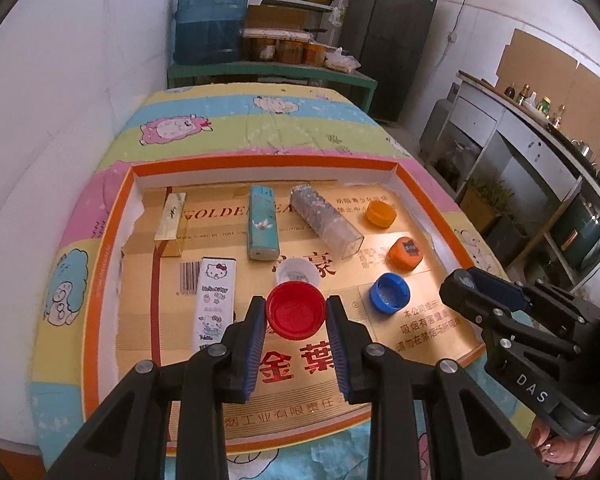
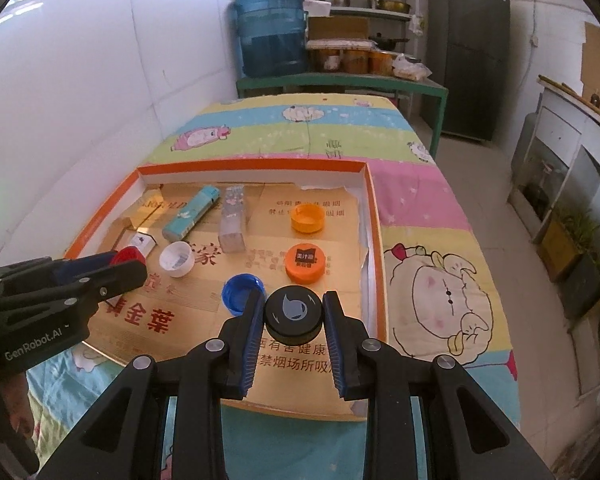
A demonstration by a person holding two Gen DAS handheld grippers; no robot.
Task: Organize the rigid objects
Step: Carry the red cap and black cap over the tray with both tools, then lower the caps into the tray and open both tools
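Observation:
My left gripper (image 1: 296, 316) is shut on a red bottle cap (image 1: 296, 311), held open side up above the orange-rimmed cardboard tray (image 1: 260, 163). My right gripper (image 2: 294, 314) is shut on a black bottle cap (image 2: 294, 311) over the tray's near right part. In the tray lie a white cap (image 1: 297, 272), a blue cap (image 1: 390, 293), two orange caps (image 1: 381, 213) (image 1: 406, 253), a teal box (image 1: 262, 228), a clear box (image 1: 326, 220), a gold box (image 1: 172, 224) and a Hello Kitty box (image 1: 214, 304). The right gripper also shows in the left wrist view (image 1: 460, 280).
The tray sits on a table with a cartoon-print cloth (image 1: 260, 120). A white wall is at the left. A green bench with a blue water jug (image 1: 210, 16) stands behind, with a dark fridge (image 1: 392, 36) and a counter (image 1: 540, 140) to the right.

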